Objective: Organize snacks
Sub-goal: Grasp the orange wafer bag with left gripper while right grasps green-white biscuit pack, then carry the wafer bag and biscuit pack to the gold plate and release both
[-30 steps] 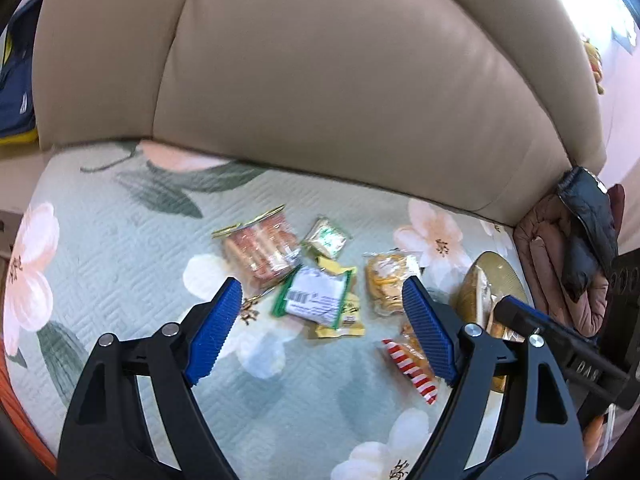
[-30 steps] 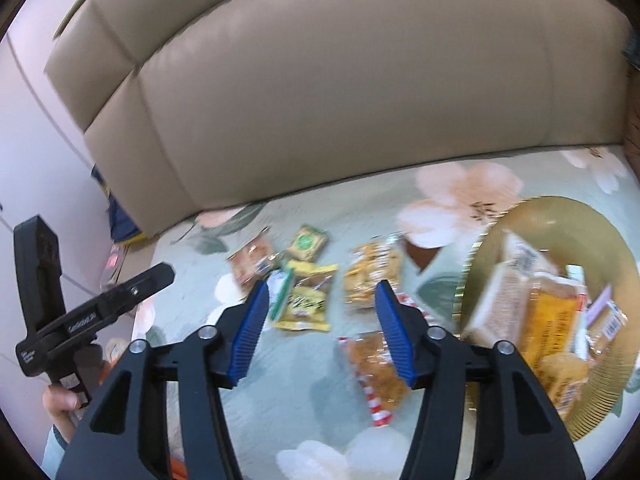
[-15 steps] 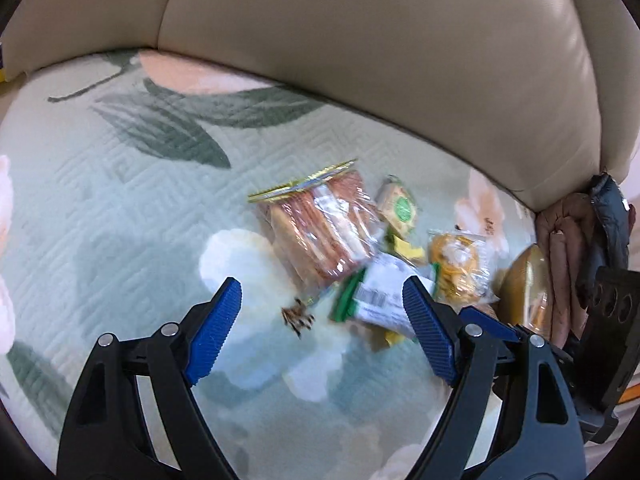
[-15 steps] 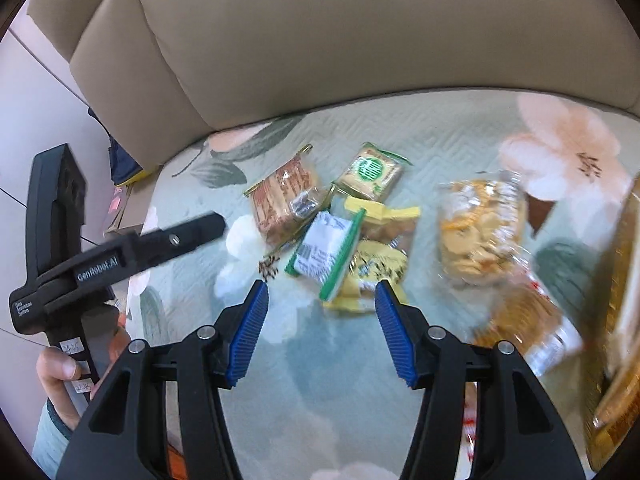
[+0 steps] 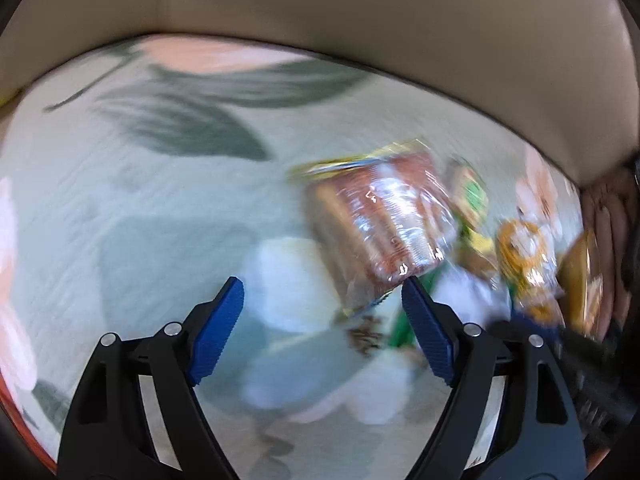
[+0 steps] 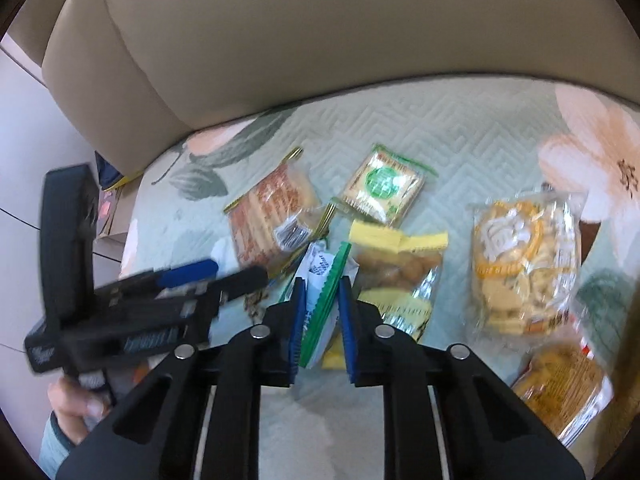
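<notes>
Several snack packets lie on the floral seat cover. My right gripper points down and its jaws are closing, the blue pads pinching a white and green packet that stands on edge between them. Beside it lie a yellow-topped bag, a red wafer packet and a green square packet. My left gripper is open and narrowing a little, with only the cover between its fingers. The red wafer packet lies just beyond its right fingertip.
A bag of round biscuits and an orange packet lie to the right. A gold plate with snacks sits at the far right. The beige sofa back rises behind. A hand holds the left gripper.
Both grippers have come down closer to the snacks. The right jaws went from wide apart to pinched on the white and green packet. The left view is now blurred.
</notes>
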{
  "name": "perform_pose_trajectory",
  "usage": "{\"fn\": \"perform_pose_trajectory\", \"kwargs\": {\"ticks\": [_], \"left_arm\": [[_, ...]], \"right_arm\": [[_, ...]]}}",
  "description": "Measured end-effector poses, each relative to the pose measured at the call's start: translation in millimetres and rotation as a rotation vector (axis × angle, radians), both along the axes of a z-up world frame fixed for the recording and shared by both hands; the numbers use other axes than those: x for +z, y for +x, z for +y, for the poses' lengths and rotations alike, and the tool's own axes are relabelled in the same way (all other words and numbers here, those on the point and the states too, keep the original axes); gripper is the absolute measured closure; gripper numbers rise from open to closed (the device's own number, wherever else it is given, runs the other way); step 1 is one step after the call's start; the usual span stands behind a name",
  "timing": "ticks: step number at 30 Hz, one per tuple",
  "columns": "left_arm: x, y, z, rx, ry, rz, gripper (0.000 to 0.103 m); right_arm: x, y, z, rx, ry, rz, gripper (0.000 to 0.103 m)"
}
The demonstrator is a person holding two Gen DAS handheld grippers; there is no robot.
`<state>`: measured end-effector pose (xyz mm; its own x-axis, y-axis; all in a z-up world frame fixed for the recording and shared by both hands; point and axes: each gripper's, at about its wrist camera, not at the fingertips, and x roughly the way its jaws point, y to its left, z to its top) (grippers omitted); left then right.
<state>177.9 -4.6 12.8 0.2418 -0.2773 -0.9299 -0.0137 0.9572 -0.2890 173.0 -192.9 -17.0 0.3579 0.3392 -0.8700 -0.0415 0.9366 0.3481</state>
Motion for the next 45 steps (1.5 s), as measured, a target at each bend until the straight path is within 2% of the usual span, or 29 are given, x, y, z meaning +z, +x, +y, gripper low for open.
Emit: {"fn": "perform_pose_trajectory", "kwargs": {"ticks": [3, 6, 7, 9, 10, 12, 14, 16, 17, 18, 19, 22, 24, 28, 33, 34, 36, 38, 42, 45], "left_arm": [[3.4, 1.4, 31.4, 0.103, 0.041, -0.001, 0.03], [16.0, -0.1, 49.9, 0.142, -0.015, -0.03, 0.03], [20.0, 0.2, 48.5, 0.128, -0.044, -0.043, 0.029], [27.6, 3.2, 33.0, 0.065, -0.111, -0.059, 0.016], [29.5, 5.4, 22.7, 0.035, -0.117, -0.066, 0.013], [31.7, 11.4, -5.0, -0.029, -0.09, -0.09, 0.012], [27.4, 19.7, -32.9, -0.086, -0.03, -0.092, 0.012], [14.2, 32.8, -56.1, -0.099, 0.056, -0.068, 0.012], [8.2, 37.4, -65.0, -0.104, 0.092, -0.057, 0.013], [2.5, 41.6, -70.8, -0.107, 0.135, -0.049, 0.018], [-2.5, 42.7, -75.1, -0.109, 0.164, -0.045, 0.02], [-4.2, 35.8, -74.3, -0.092, 0.146, -0.066, 0.025], [-2.0, 29.8, -73.1, -0.087, 0.142, -0.086, 0.033], [5.1, 13.4, -62.1, -0.066, 0.177, -0.111, 0.036], [15.4, -5.3, -43.2, -0.026, 0.144, -0.129, 0.037], [15.4, -7.1, -33.5, -0.029, 0.146, -0.132, 0.037], [19.4, -16.6, -29.8, -0.034, 0.154, -0.14, 0.037], [24.3, -23.6, -29.5, -0.032, 0.159, -0.147, 0.037], [38.2, -35.0, -26.4, -0.037, 0.165, -0.169, 0.037], [63.2, -46.0, -29.7, -0.041, 0.142, -0.211, 0.037]], "right_arm": [[-5.8, -21.2, 1.5, 0.008, 0.042, 0.046, 0.09], [-13.1, -50.8, 4.9, 0.028, 0.081, 0.09, 0.09], [-15.1, -59.6, 5.7, 0.037, 0.084, 0.097, 0.09], [-22.0, -77.3, 6.3, 0.061, 0.08, 0.121, 0.09], [-25.1, -81.3, 4.6, 0.067, 0.085, 0.134, 0.089], [-31.7, -87.9, -0.1, 0.07, 0.072, 0.163, 0.088], [-31.5, -89.5, -7.1, 0.064, 0.042, 0.16, 0.088], [-28.5, -90.1, -9.9, 0.08, 0.023, 0.15, 0.078], [-24.8, -89.3, -8.5, 0.098, -0.004, 0.137, 0.058], [-19.9, -89.1, -7.1, 0.107, -0.033, 0.112, 0.042], [-16.0, -88.4, -5.1, 0.111, -0.049, 0.091, 0.037], [-5.1, -82.6, 8.7, 0.15, -0.103, 0.02, 0.035], [-12.6, -71.5, 22.6, 0.164, -0.137, 0.028, 0.03], [-30.4, -58.6, 38.8, 0.174, -0.173, 0.035, 0.03], [-39.9, -46.2, 55.9, 0.123, -0.234, 0.018, 0.031], [-41.2, -43.5, 60.6, 0.118, -0.246, 0.014, 0.034], [-43.2, -42.3, 68.5, 0.121, -0.279, 0.005, 0.052], [-43.7, -45.9, 74.5, 0.15, -0.313, -0.016, 0.054], [-35.9, -62.4, 73.1, 0.179, -0.28, -0.026, 0.054], [-18.6, -86.5, 64.1, 0.183, -0.24, -0.046, 0.054]]}}
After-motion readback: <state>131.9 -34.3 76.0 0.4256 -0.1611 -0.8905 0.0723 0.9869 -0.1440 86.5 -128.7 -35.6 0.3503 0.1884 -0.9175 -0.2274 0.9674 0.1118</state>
